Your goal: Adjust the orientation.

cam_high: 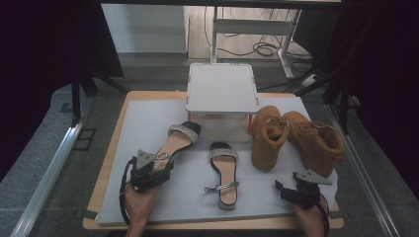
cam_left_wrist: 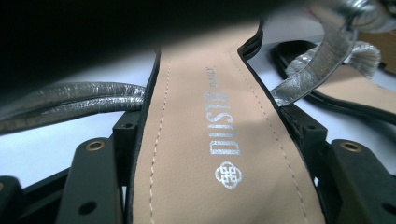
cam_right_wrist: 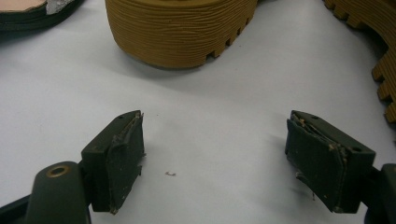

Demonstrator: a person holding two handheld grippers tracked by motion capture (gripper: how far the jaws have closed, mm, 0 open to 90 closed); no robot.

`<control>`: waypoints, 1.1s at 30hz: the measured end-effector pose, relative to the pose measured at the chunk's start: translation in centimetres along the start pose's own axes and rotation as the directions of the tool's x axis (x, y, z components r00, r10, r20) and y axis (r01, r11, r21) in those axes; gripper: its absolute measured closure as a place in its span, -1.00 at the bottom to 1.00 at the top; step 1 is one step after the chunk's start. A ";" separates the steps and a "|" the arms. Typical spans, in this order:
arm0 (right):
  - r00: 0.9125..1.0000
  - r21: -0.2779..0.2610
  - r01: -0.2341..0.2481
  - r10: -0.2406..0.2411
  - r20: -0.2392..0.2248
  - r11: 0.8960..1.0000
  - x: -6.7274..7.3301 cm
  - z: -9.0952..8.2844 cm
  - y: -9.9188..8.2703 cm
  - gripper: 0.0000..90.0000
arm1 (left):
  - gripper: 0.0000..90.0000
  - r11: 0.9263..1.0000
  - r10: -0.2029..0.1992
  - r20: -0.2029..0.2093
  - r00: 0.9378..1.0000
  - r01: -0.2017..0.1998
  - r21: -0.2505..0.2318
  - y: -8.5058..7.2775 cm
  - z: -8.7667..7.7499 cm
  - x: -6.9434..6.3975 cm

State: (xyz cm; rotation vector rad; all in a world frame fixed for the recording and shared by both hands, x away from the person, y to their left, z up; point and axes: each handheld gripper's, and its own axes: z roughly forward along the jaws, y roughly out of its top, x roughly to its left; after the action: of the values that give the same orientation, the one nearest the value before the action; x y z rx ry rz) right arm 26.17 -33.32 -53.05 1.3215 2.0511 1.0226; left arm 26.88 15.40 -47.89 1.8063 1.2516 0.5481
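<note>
We see the worktop [cam_high: 118, 197] with its grey mat, and at the far edge, well beyond both grippers, a white box [cam_high: 222, 89] with its lid on. Ahead of the right gripper [cam_high: 285, 190] stand two tan boots [cam_high: 294, 136], their ribbed soles just past its jaws, which gape open over bare mat with nothing between them. Two sandals come next in size: the second sandal [cam_high: 223, 173] lies flat on the mat between the two grippers, apart from both, while the left sandal [cam_high: 175, 143] is in hand. The left gripper [cam_high: 157, 170] has its jaws closed on that sandal's heel end; in the left gripper view the tan insole [cam_left_wrist: 219, 154] runs straight out between the black jaws, with silver straps [cam_left_wrist: 70, 100] trailing off to either side. We judge the work to be early: one sandal is gripped, perhaps to be paired or packed, and the other sandal and the boots lie untouched.
</note>
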 end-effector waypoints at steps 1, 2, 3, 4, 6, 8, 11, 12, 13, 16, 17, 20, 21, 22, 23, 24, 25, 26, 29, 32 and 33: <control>1.000 0.000 0.000 0.000 0.000 1.000 0.0 0.0 0.0 -0.55 | -0.15 1.000 0.000 0.000 1.000 0.000 0.000 0.0 0.0 0.0; 1.000 0.000 0.000 0.000 0.000 1.000 0.0 0.0 0.0 -0.54 | -0.15 1.000 0.004 0.001 1.000 -0.004 0.000 0.0 0.1 -0.2; 1.000 0.000 0.000 0.000 0.000 1.000 0.0 0.0 0.0 -0.54 | -0.15 1.000 0.009 0.001 1.000 -0.009 0.001 0.1 0.2 -0.5; 1.000 0.000 0.000 0.000 0.000 1.000 0.0 0.0 0.0 -0.55 | -0.15 1.000 0.010 0.008 1.000 -0.010 0.000 0.1 0.4 -0.8; 1.000 0.000 0.000 0.000 0.000 1.000 0.0 0.0 0.0 -0.55 | -0.15 1.000 0.011 0.012 1.000 -0.011 0.001 0.2 0.5 -1.0; 1.000 0.000 0.000 0.000 0.000 1.000 0.0 0.0 0.0 -0.54 | -0.15 1.000 0.015 0.014 1.000 -0.015 0.001 0.2 0.9 -1.4; 1.000 0.000 0.000 0.000 0.000 1.000 0.0 0.0 0.0 -0.54 | -0.15 1.000 0.015 0.023 1.000 -0.015 0.001 0.3 1.4 -1.8; 1.000 0.000 0.000 0.000 0.000 1.000 0.0 0.0 0.0 -0.54 | -0.15 1.000 0.015 0.023 1.000 -0.015 0.003 0.3 1.5 -1.9; 1.000 0.000 0.000 0.000 0.000 1.000 0.0 0.0 0.0 -0.54 | -0.15 1.000 0.015 0.023 1.000 -0.015 0.003 0.4 1.6 -2.0; 1.000 0.000 0.000 0.000 0.000 1.000 0.0 0.0 0.0 -0.54 | -0.15 1.000 0.015 0.024 1.000 -0.015 -0.001 0.5 2.1 -2.2; 1.000 0.000 0.000 0.000 0.000 1.000 0.0 0.0 0.0 -0.54 | -0.15 1.000 0.013 0.024 1.000 -0.013 -0.001 0.6 2.3 -2.3; 1.000 0.000 0.000 0.000 0.000 1.000 0.0 0.0 0.0 -0.54 | -0.15 1.000 0.013 0.024 1.000 -0.013 -0.004 0.8 2.7 -2.4; 1.000 0.000 0.000 0.000 0.000 1.000 0.0 0.0 0.0 -0.54 | -0.15 1.000 0.010 0.025 1.000 -0.010 -0.002 1.0 3.1 -2.5; 1.000 0.000 0.000 0.000 0.000 1.000 0.0 0.0 0.0 -0.54 | -0.15 1.000 0.010 0.025 1.000 -0.010 -0.002 1.0 3.1 -2.5; 1.000 0.000 0.000 0.000 0.000 1.000 0.0 0.0 0.0 -0.54 | -0.15 1.000 0.009 0.028 1.000 -0.009 0.000 1.2 3.5 -2.6; 1.000 0.000 0.000 0.000 0.000 1.000 0.0 0.0 0.0 -0.54 | -0.15 1.000 0.011 0.028 1.000 -0.011 0.003 1.4 4.0 -2.7; 1.000 0.000 0.000 0.000 0.000 1.000 0.0 0.0 0.0 -0.54 | -0.15 1.000 0.011 0.028 1.000 -0.011 0.005 1.5 4.3 -2.8; 1.000 0.000 0.000 0.000 0.000 1.000 0.0 0.0 0.0 -0.54 | -0.15 1.000 0.011 0.030 0.999 -0.011 0.008 1.7 4.6 -2.9; 1.000 0.000 0.000 0.000 0.000 1.000 0.0 0.0 0.0 -0.54 | -0.15 1.000 0.015 0.029 0.999 -0.015 0.013 2.1 5.4 -3.1; 1.000 0.000 0.000 0.000 -0.001 1.000 0.0 0.0 0.0 -0.54 | -0.15 1.000 0.012 0.030 0.999 -0.013 0.010 2.4 6.0 -3.2; 1.000 0.000 0.000 0.000 -0.001 1.000 0.0 0.0 0.0 -0.54 | -0.15 1.000 0.014 0.026 1.000 -0.014 0.012 2.8 6.5 -3.3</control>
State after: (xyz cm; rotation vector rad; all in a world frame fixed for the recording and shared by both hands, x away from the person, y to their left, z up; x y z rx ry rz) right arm 26.17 -33.34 -53.05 1.3210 2.0519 1.0232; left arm 31.90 9.45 -48.77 1.8276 1.2282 0.5248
